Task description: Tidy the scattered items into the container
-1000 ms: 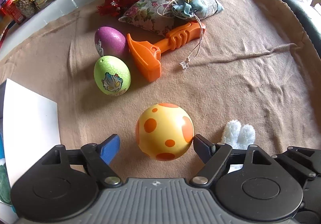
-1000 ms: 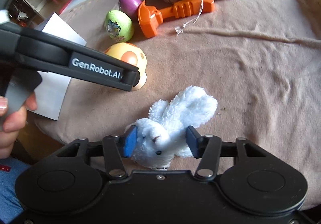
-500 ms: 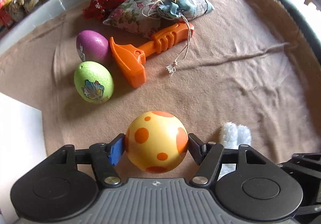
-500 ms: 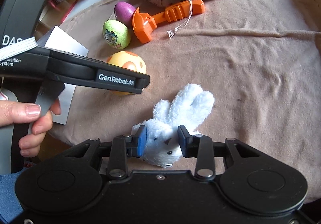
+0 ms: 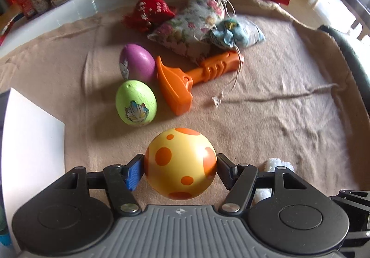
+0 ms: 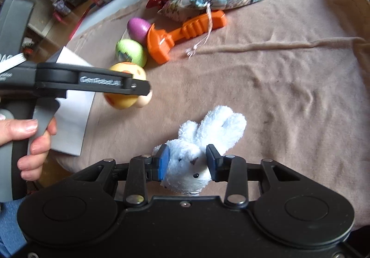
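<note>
at the bottom centre of the left wrist view, the left tool (image 5: 180, 169) is clenched on the yellow spotted egg (image 5: 180, 163), one pad on each flank, so the egg's blunt end faces forward along the fingers. low in the right wrist view, the right tool (image 6: 186, 162) is clenched on the head of the white plush bunny (image 6: 192, 161), its ears trailing toward the upper right onto the tan blanket (image 6: 289, 87) that covers the surface.

both tools are loaded, so the next move turns on where the container lies, and no bin or box is plainly in view. the white sheet-like thing (image 5: 27, 142) at the left edge may belong to it, though i cannot tell. if so, it sits to the left of both tools, and the left tool is the nearer.

still out on the blanket, above the held egg, are the green egg (image 5: 136, 102), purple egg (image 5: 137, 64), orange toy hammer (image 5: 192, 80), floral pouch (image 5: 192, 27), blue pouch (image 5: 235, 31) and red pouch (image 5: 152, 9).
</note>
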`<state>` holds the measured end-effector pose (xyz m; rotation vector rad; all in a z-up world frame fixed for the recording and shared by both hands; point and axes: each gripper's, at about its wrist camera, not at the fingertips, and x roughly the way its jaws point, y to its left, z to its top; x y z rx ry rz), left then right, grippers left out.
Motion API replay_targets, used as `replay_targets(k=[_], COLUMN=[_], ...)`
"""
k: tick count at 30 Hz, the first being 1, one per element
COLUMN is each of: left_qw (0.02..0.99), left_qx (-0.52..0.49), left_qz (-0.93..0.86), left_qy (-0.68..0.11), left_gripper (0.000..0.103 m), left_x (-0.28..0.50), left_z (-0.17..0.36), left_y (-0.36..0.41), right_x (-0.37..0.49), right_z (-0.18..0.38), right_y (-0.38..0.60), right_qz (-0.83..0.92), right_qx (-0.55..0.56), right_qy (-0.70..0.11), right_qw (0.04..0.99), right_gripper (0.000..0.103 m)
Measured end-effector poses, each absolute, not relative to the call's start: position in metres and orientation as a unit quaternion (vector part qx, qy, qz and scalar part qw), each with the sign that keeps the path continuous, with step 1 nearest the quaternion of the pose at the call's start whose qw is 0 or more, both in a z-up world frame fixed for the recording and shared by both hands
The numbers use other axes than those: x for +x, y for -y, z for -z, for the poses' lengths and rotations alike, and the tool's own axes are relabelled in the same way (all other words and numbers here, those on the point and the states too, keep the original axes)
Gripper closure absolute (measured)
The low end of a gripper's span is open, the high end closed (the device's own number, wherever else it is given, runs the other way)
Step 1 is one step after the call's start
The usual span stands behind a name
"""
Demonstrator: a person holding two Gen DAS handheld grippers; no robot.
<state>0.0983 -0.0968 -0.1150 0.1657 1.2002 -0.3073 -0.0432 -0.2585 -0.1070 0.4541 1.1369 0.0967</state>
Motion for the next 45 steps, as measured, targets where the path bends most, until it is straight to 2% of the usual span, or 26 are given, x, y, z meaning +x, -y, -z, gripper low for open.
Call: replay_targets(k=[7, 8, 9, 10, 13, 14, 15, 16, 17, 18, 22, 28, 30, 32, 34, 35, 40, 45], left_qw=[0.809, 0.808, 0.808, 0.808, 0.808, 0.808, 0.809, 0.808, 0.808, 0.808, 0.806, 0.805, 0.805, 0.804, 0.803, 0.803, 0.802, 0.800], left_qx=[0.089, 0.091, 0.092, 0.091, 0.088, 0.088, 0.087, 0.086, 0.085, 0.084, 0.086, 0.087, 0.086, 0.086, 0.087, 0.086, 0.087, 0.087], left_qz=[0.145, 0.145, 0.144, 0.143, 0.142, 0.141, 0.141, 0.140, 0.140, 0.140, 0.137, 0.140, 0.139, 0.137, 0.138, 0.139, 0.139, 0.141], left_qy=[-0.562, -0.563, -0.564, -0.565, -0.565, -0.565, -0.565, -0.565, -0.566, -0.567, -0.570, -0.570, -0.571, -0.572, -0.573, -0.573, -0.575, -0.577], left_gripper=[0.036, 0.036, 0.036, 0.036, 0.036, 0.036, 0.036, 0.036, 0.036, 0.036, 0.036, 0.036, 0.036, 0.036, 0.036, 0.036, 0.036, 0.036], left_x=[0.094, 0.093, 0.093, 0.093, 0.093, 0.093, 0.093, 0.093, 0.093, 0.094, 0.094, 0.091, 0.091, 0.092, 0.092, 0.092, 0.092, 0.091], left_z=[0.115, 0.116, 0.116, 0.116, 0.115, 0.114, 0.114, 0.113, 0.113, 0.113, 0.116, 0.115, 0.115, 0.115, 0.115, 0.116, 0.116, 0.116], left_y=[0.098, 0.098, 0.098, 0.097, 0.095, 0.094, 0.093, 0.092, 0.092, 0.091, 0.090, 0.089, 0.088, 0.086, 0.086, 0.087, 0.086, 0.087], right_x=[-0.043, -0.044, -0.044, -0.044, -0.044, -0.043, -0.044, -0.046, -0.050, -0.052, -0.057, -0.052, -0.048, -0.043, -0.038, -0.036, -0.029, -0.032], right_z=[0.096, 0.095, 0.094, 0.094, 0.099, 0.100, 0.101, 0.100, 0.099, 0.099, 0.108, 0.124, 0.125, 0.123, 0.123, 0.123, 0.129, 0.123], right_y=[0.269, 0.268, 0.267, 0.266, 0.270, 0.273, 0.277, 0.283, 0.289, 0.295, 0.308, 0.298, 0.288, 0.277, 0.267, 0.263, 0.259, 0.258], right_qz=[0.003, 0.012, 0.021, 0.023, 0.019, 0.022, 0.034, 0.045, 0.049, 0.054, 0.066, 0.061, 0.052, 0.049, 0.046, 0.046, 0.037, 0.016], right_qx=[0.186, 0.168, 0.149, 0.133, 0.148, 0.158, 0.173, 0.194, 0.218, 0.241, 0.293, 0.295, 0.280, 0.251, 0.218, 0.203, 0.160, 0.138], right_qy=[-0.506, -0.503, -0.499, -0.500, -0.507, -0.512, -0.511, -0.504, -0.497, -0.495, -0.508, -0.534, -0.540, -0.546, -0.550, -0.554, -0.561, -0.557], right_qw=[0.842, 0.848, 0.853, 0.856, 0.849, 0.844, 0.841, 0.841, 0.838, 0.833, 0.807, 0.790, 0.792, 0.798, 0.804, 0.806, 0.811, 0.819], right_gripper=[0.067, 0.073, 0.087, 0.091, 0.091, 0.085, 0.064, 0.052, 0.026, 0.013, 0.014, 0.015, 0.025, 0.026, 0.032, 0.039, 0.039, 0.051])
